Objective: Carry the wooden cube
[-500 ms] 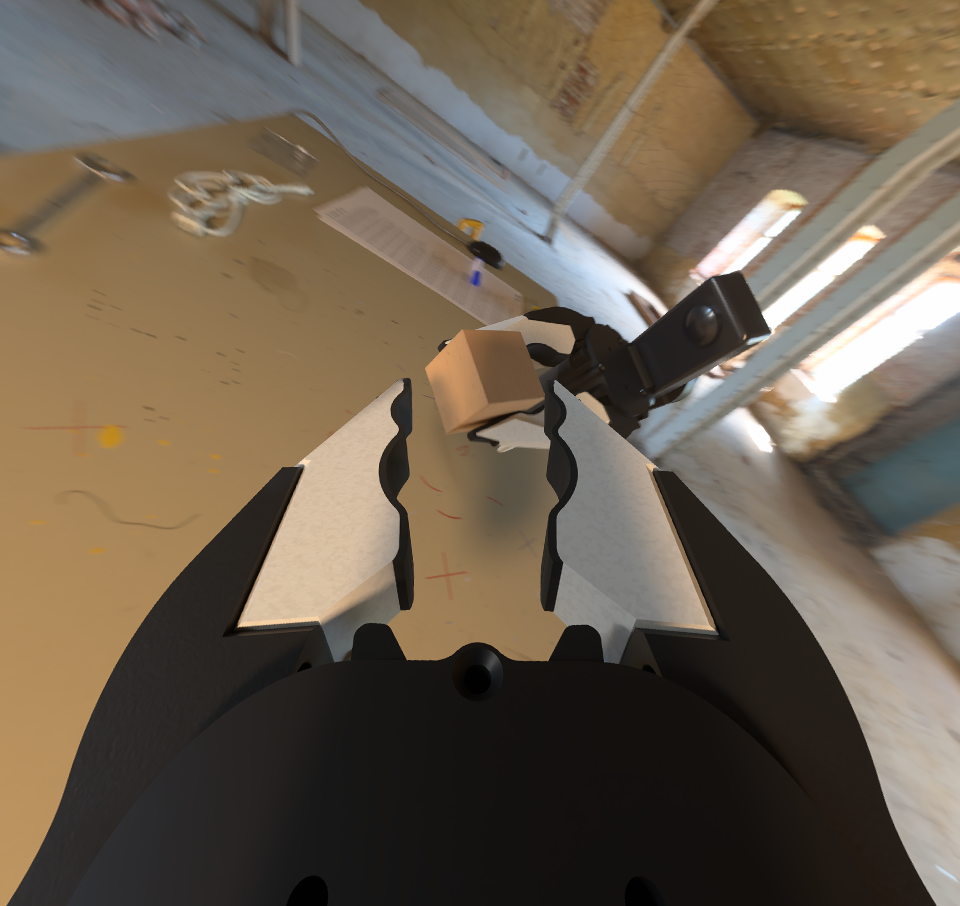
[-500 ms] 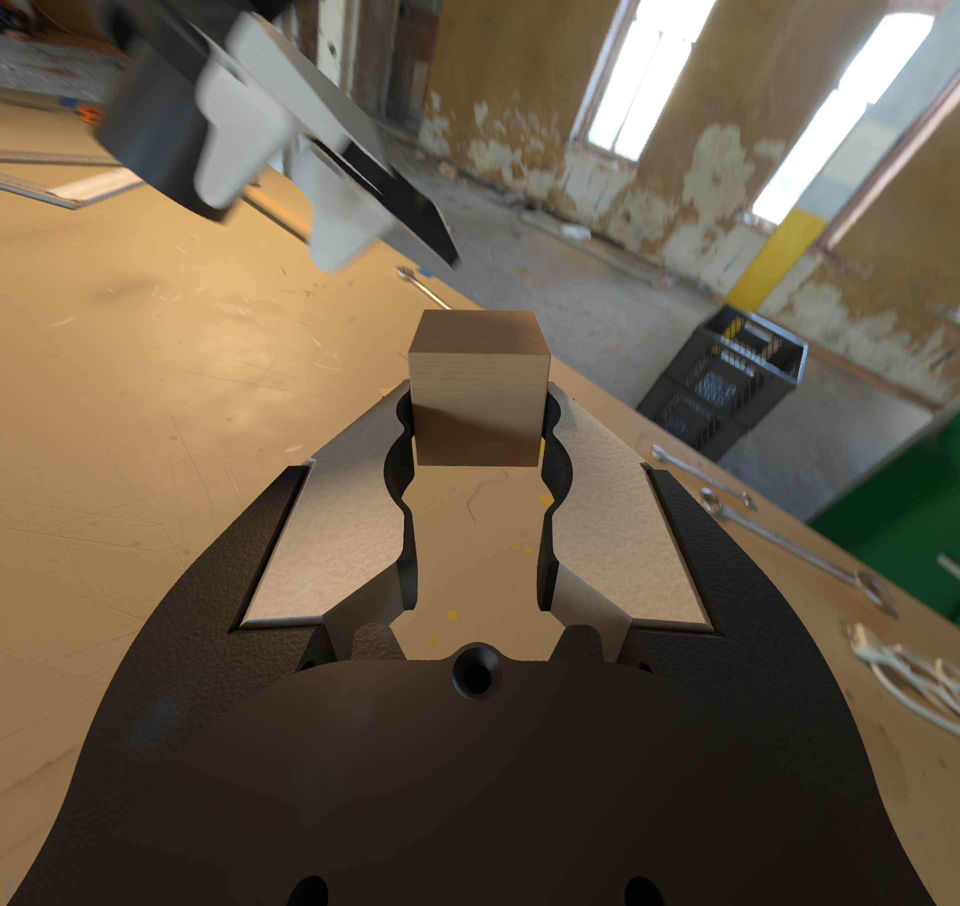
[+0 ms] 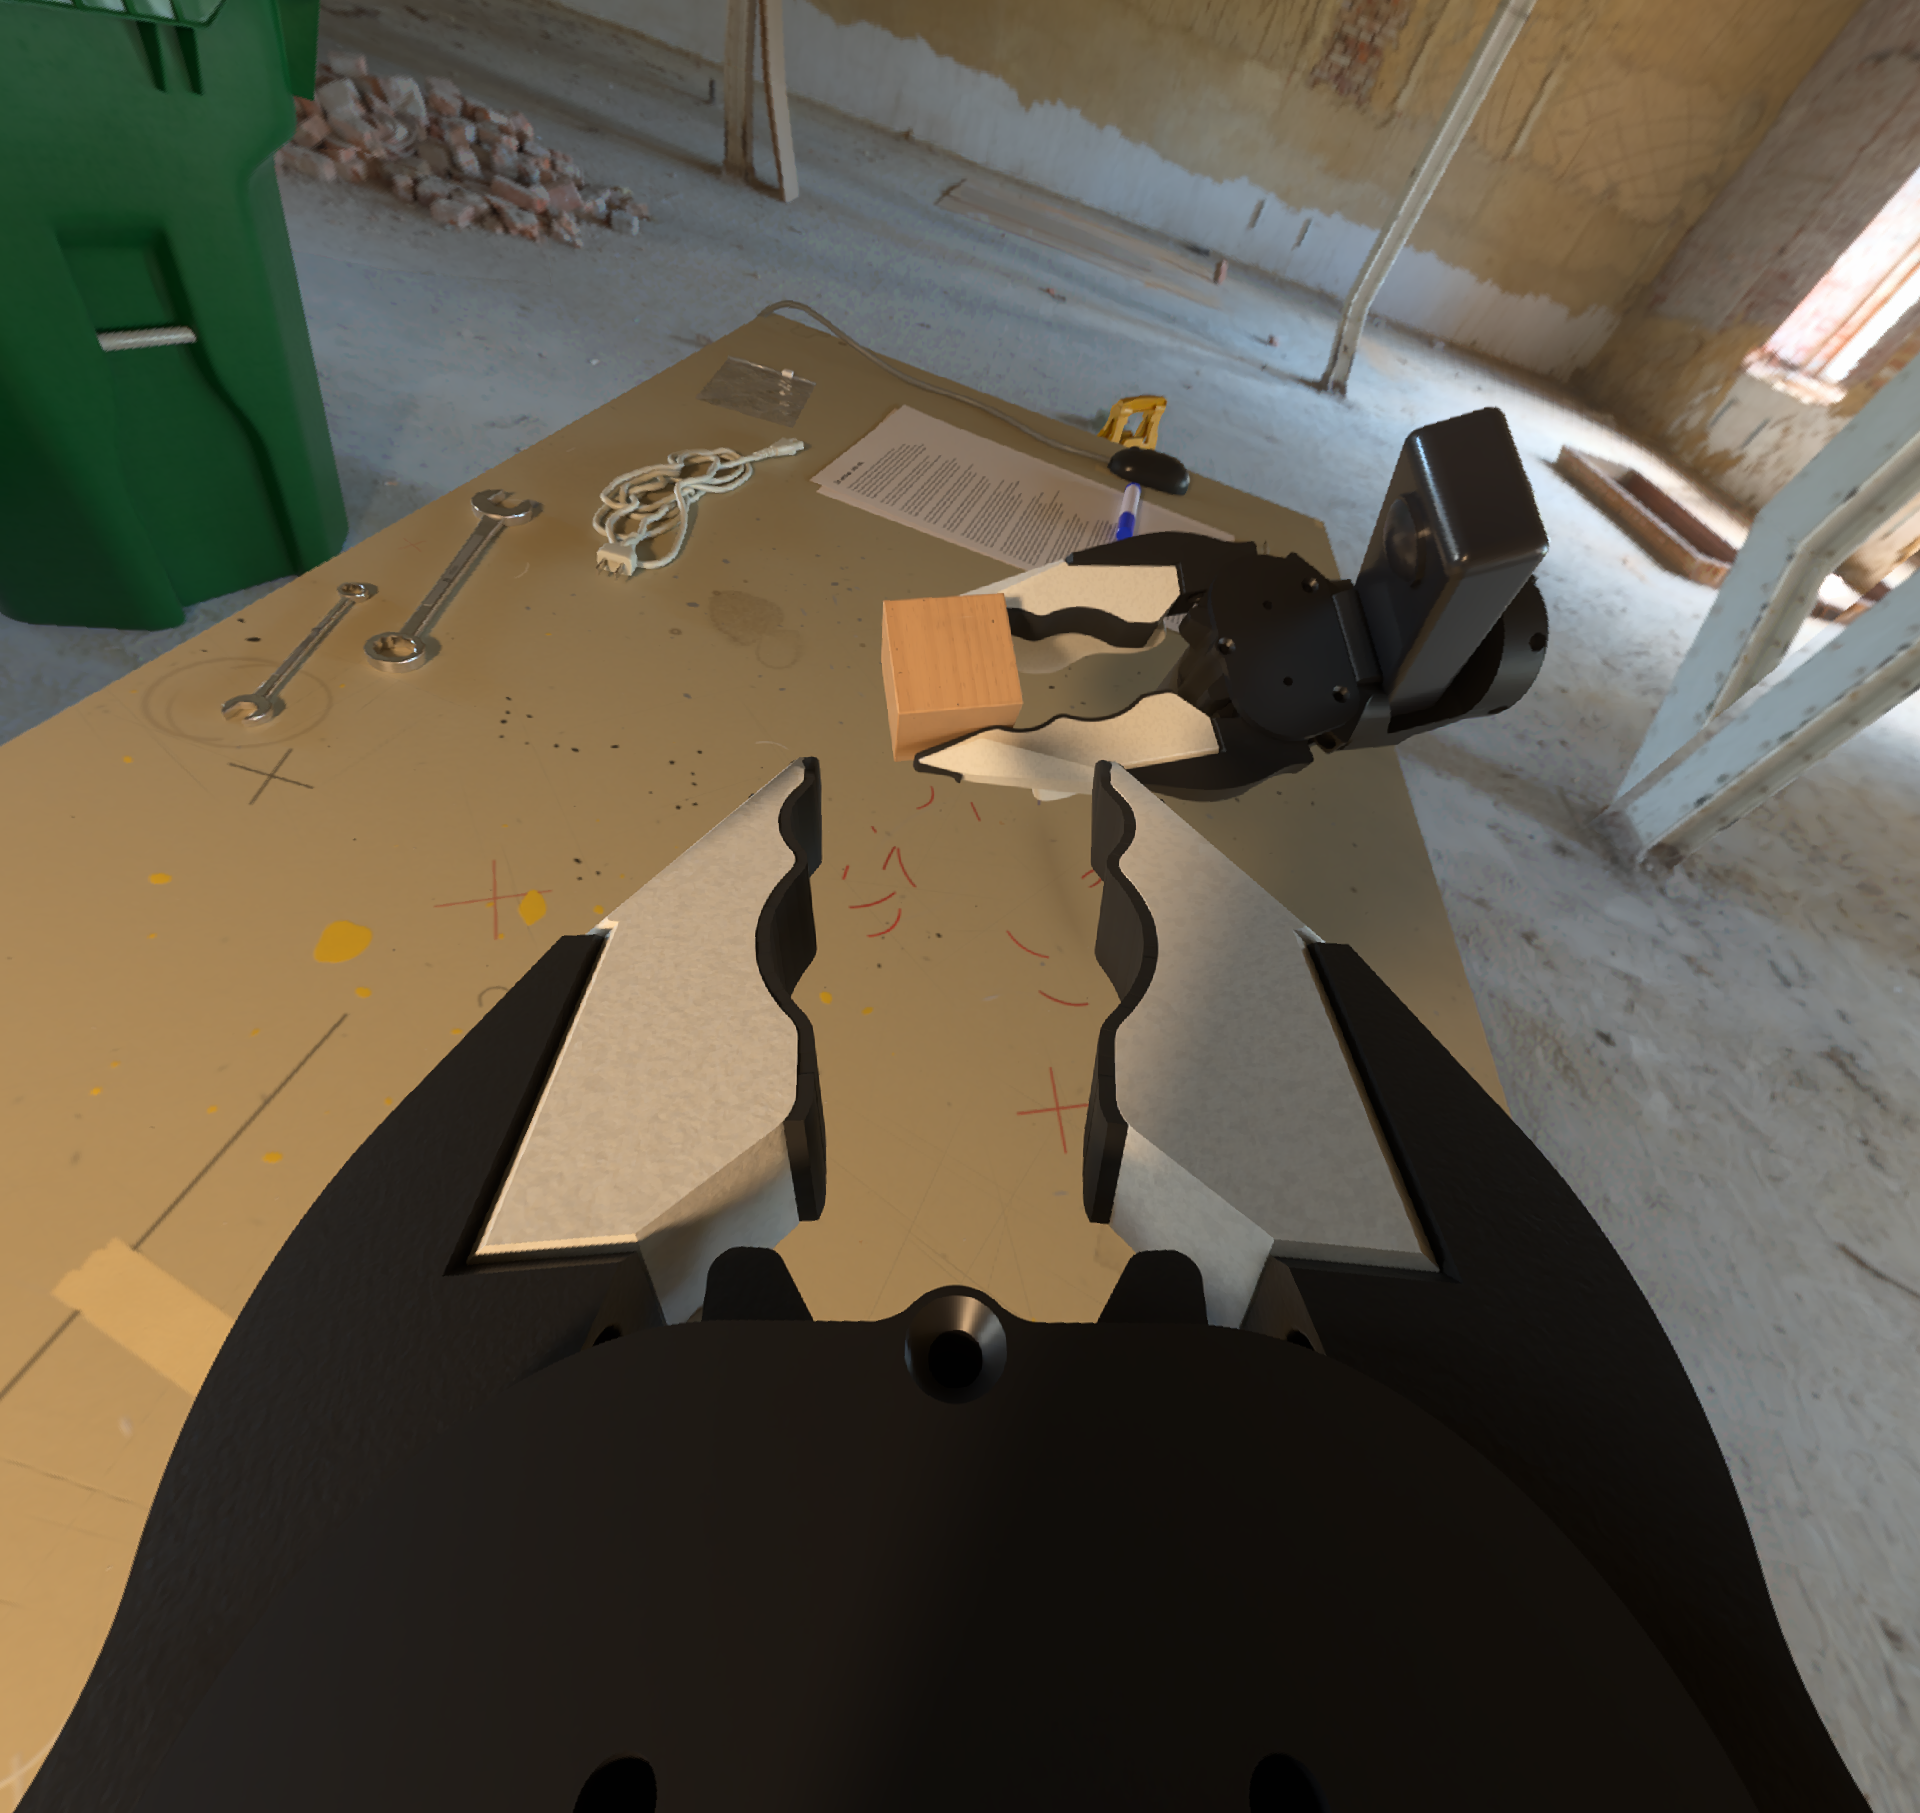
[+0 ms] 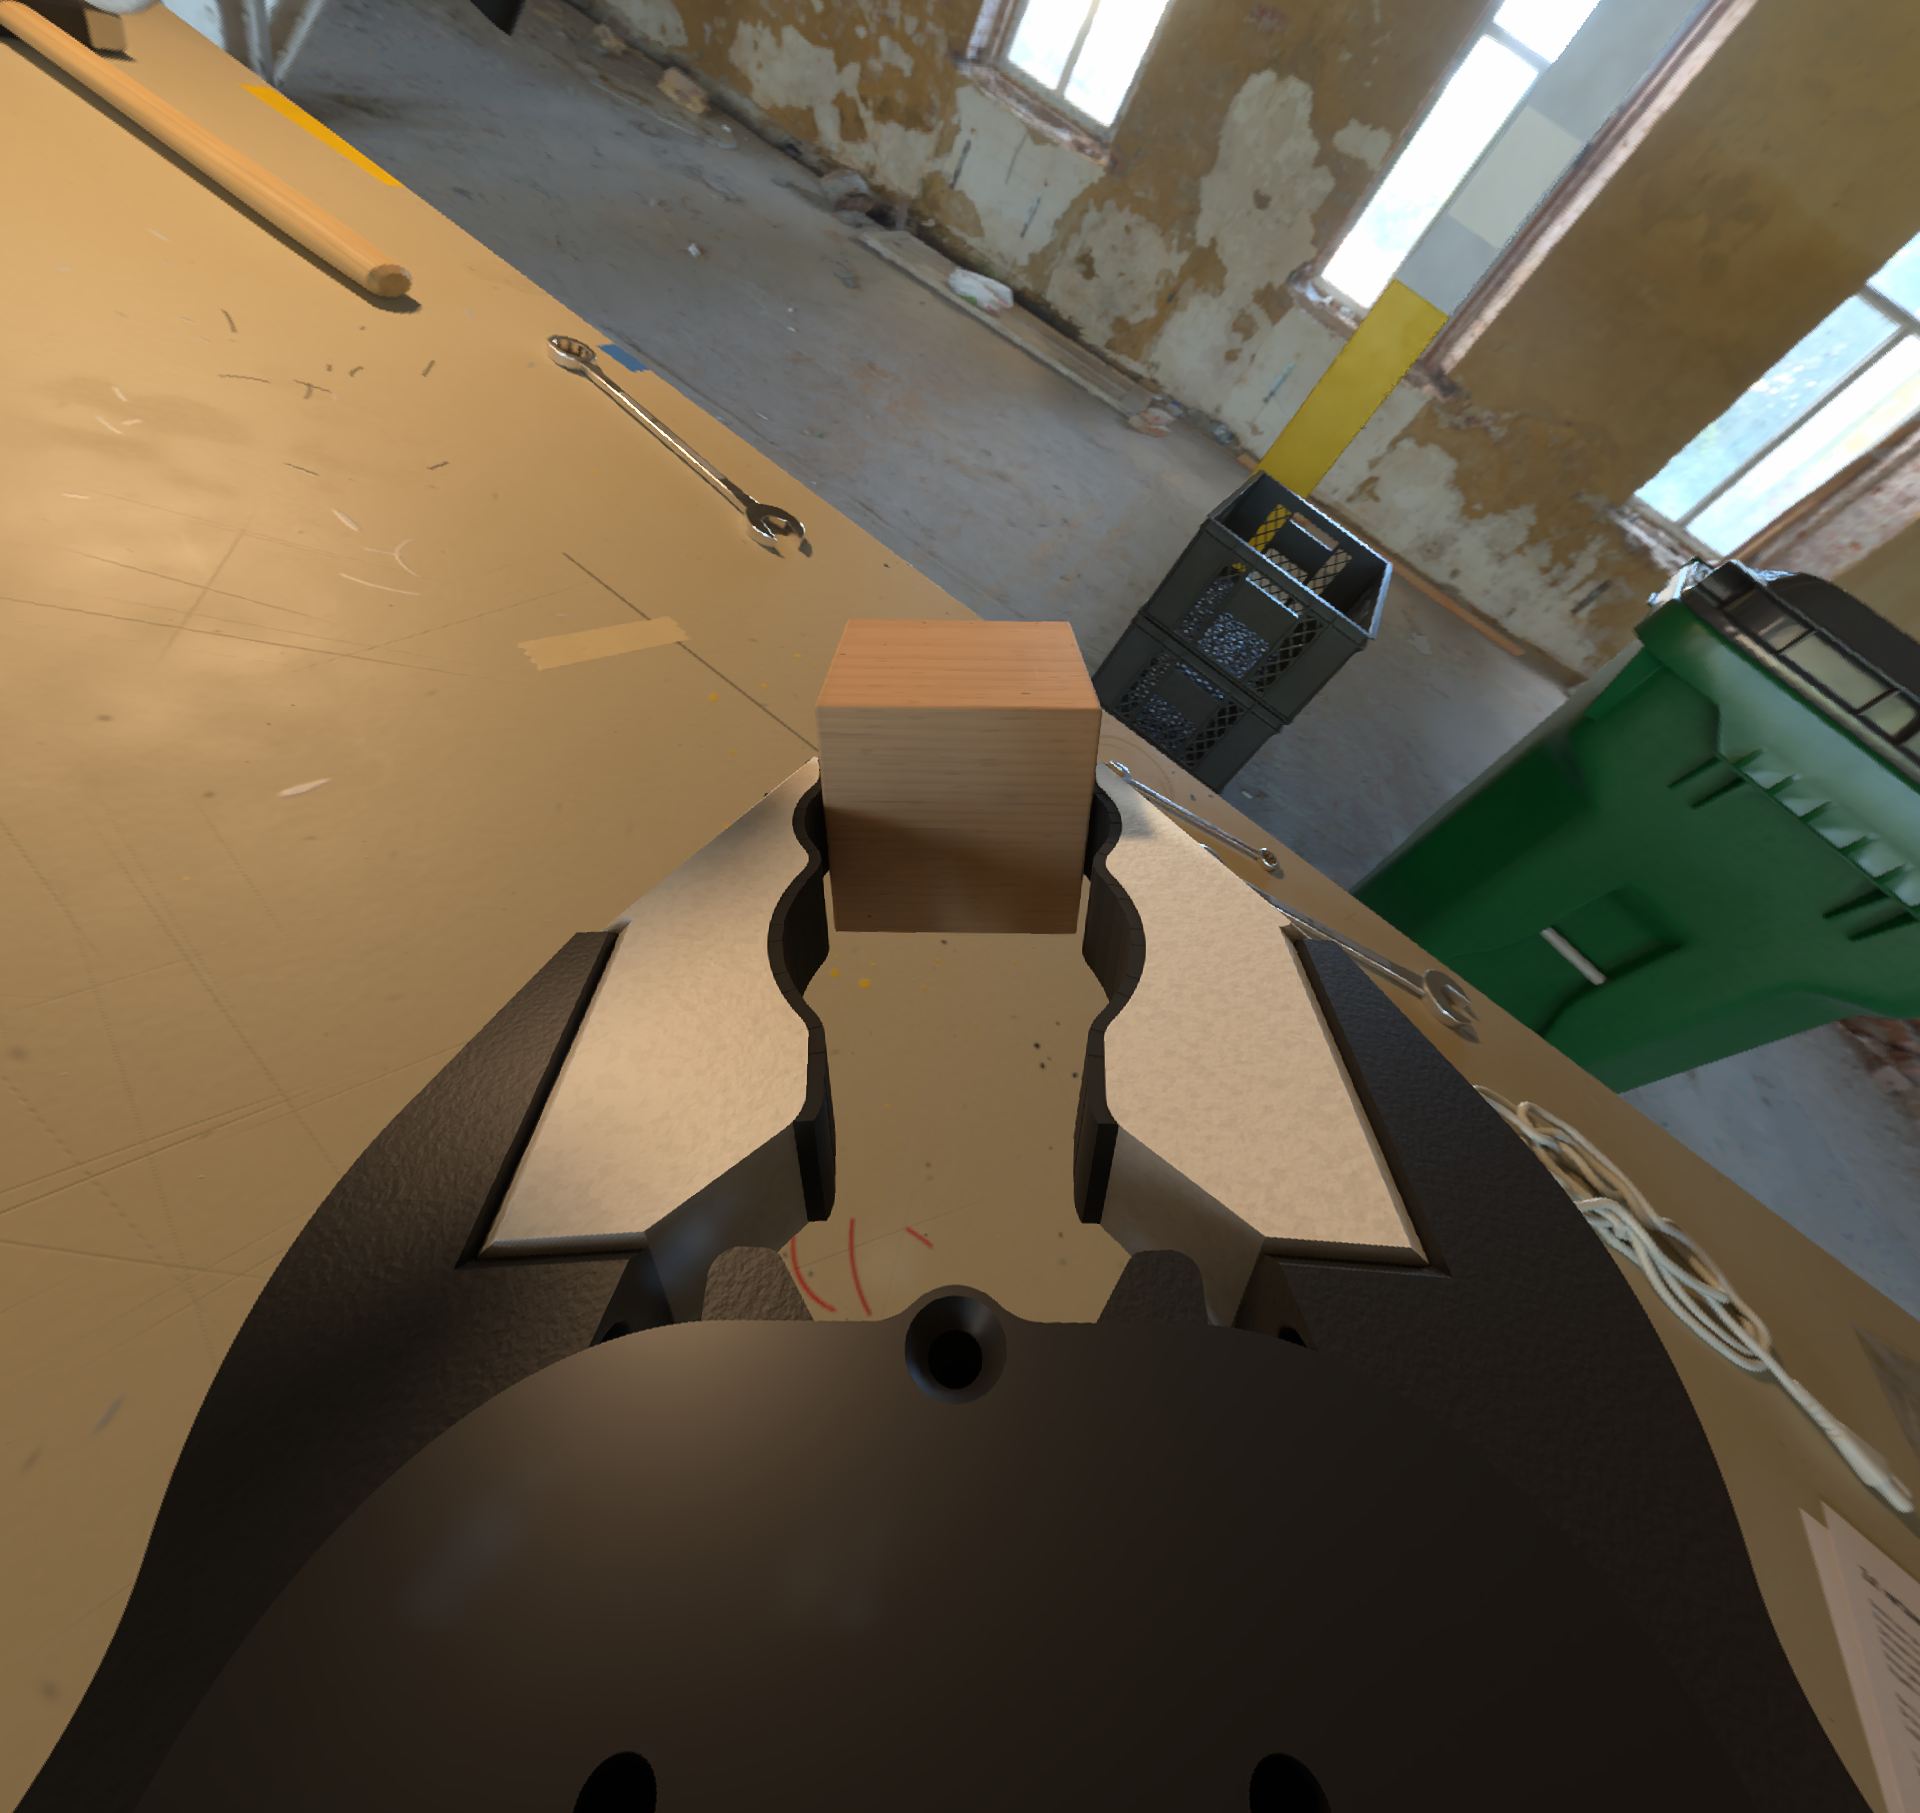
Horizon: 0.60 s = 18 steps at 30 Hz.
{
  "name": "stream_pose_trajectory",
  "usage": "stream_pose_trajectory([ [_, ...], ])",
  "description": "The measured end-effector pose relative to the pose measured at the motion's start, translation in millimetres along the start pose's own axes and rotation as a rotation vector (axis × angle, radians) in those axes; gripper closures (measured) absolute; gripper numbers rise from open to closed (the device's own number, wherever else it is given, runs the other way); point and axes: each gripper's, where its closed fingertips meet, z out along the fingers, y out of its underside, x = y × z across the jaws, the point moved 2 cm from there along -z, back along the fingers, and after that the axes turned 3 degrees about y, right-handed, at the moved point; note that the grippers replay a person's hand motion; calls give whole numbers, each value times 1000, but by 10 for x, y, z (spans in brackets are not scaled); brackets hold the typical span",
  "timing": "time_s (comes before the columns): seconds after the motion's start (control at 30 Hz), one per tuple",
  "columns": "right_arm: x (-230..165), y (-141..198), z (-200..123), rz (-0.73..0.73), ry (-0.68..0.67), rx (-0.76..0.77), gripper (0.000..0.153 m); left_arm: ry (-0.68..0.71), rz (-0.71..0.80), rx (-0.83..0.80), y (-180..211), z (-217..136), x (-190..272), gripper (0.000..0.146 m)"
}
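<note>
The right gripper (image 4: 956, 833) is pinching the wooden cube (image 4: 958, 776) between its two fingertips, one pressing on each side face, and the cube is sitting level at the very front of the jaws, held clear above the table (image 4: 260, 724). In the left wrist view the same cube (image 3: 948, 685) is showing side-on, with the right gripper (image 3: 961, 688) lying roughly horizontal and its black body trailing off toward the table's right edge. The left gripper (image 3: 956, 776) is hanging with its jaws spread and nothing between them; it is pointing toward the cube but staying apart from it, near and slightly below in that view. Red chalk marks (image 3: 883, 880) are showing on the table between the left fingers. Farther back on the table, two wrenches (image 3: 416, 600) are lying side by side, a coiled white cord (image 3: 675, 506) is resting just beyond them, and a printed sheet (image 3: 987, 501) is lying behind the cube. A green bin (image 3: 135, 257) is standing on the floor off the table's left side.
</note>
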Motion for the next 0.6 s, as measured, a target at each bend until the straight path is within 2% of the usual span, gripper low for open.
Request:
stream_pose_trajectory([
  [0.27, 87, -13, -21, -19, 22, -2, 106, 13, 25, -31, 31, 54, 80, 93],
  [0.37, 470, -43, -156, 3, 31, -26, 106, 33, 18, -24, 14, 41, 110, 90],
  [0.43, 858, 164, -315, 145, -48, -212, 106, 35, 17, -15, -10, 15, 134, 90],
  [0.53, 1279, 687, -548, 459, -175, -444, 106, 32, 25, -8, -41, -20, 174, 90],
  [0.6, 1370, 1079, -620, 520, -199, -614, 106, 22, 36, -19, -41, -27, 188, 90],
])
